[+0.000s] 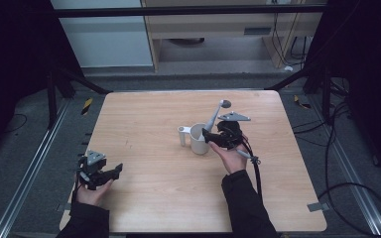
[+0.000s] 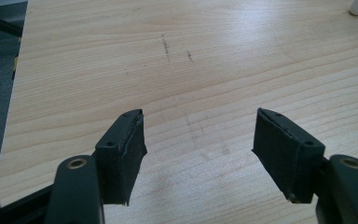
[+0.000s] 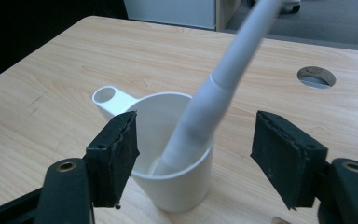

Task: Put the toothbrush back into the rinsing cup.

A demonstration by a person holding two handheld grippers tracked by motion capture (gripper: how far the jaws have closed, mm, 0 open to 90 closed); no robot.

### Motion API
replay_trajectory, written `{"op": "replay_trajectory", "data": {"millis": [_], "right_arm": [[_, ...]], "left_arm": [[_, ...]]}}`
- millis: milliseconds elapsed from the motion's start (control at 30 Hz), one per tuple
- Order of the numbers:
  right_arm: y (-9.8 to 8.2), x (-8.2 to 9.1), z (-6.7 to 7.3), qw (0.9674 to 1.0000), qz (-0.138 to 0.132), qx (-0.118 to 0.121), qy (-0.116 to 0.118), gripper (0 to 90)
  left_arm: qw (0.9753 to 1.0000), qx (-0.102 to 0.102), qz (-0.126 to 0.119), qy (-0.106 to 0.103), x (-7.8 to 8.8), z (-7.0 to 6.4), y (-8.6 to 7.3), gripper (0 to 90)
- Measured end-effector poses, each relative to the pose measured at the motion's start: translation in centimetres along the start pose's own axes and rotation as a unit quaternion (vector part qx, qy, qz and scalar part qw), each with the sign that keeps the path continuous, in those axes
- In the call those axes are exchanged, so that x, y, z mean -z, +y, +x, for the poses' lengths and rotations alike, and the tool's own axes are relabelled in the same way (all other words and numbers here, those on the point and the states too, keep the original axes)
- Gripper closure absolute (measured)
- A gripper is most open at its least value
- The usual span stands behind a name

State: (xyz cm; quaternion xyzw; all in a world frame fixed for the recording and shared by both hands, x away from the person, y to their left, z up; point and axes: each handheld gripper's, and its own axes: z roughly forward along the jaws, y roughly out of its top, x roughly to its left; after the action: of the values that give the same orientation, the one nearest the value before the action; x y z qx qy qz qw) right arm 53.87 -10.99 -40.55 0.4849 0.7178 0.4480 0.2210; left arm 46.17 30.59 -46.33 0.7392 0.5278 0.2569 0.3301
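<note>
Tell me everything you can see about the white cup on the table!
The white cup looks like smooth plastic. It is round, open at the top and stands upright on the wooden table, near the middle. A flat handle with a round hole sticks out sideways from its rim. A long pale grey utensil stands inside it, leaning against the rim, its lower end down in the cup. The right gripper sits just in front with its jaws open on either side, not pressing the cup.
</note>
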Motion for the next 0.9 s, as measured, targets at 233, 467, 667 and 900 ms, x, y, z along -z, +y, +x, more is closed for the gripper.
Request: {"op": "replay_trajectory", "data": {"millis": [233,467,667,900], "right_arm": [[-1.3,2.3,-1.0,0.9998,0.01,0.012,0.008,24.3],[-3.6,5.2,-2.6,0.9992,0.026,0.032,-0.002,21.3],[-6.5,7.4,-4.6,0.9982,0.042,0.036,-0.021,20.5],[-9.5,9.3,-7.5,0.9968,0.059,0.012,-0.053,19.2]], "left_arm": [[1.0,0.0,0.001,0.001,0.0,0.0,0.0,33.0],[1.0,-0.001,0.004,0.0,-0.1,0.0,-0.1,32.8],[1.0,-0.001,0.007,0.001,-0.2,0.0,-0.2,32.1],[0.9999,-0.002,0.012,0.003,-0.5,0.2,-0.4,30.4]]}}
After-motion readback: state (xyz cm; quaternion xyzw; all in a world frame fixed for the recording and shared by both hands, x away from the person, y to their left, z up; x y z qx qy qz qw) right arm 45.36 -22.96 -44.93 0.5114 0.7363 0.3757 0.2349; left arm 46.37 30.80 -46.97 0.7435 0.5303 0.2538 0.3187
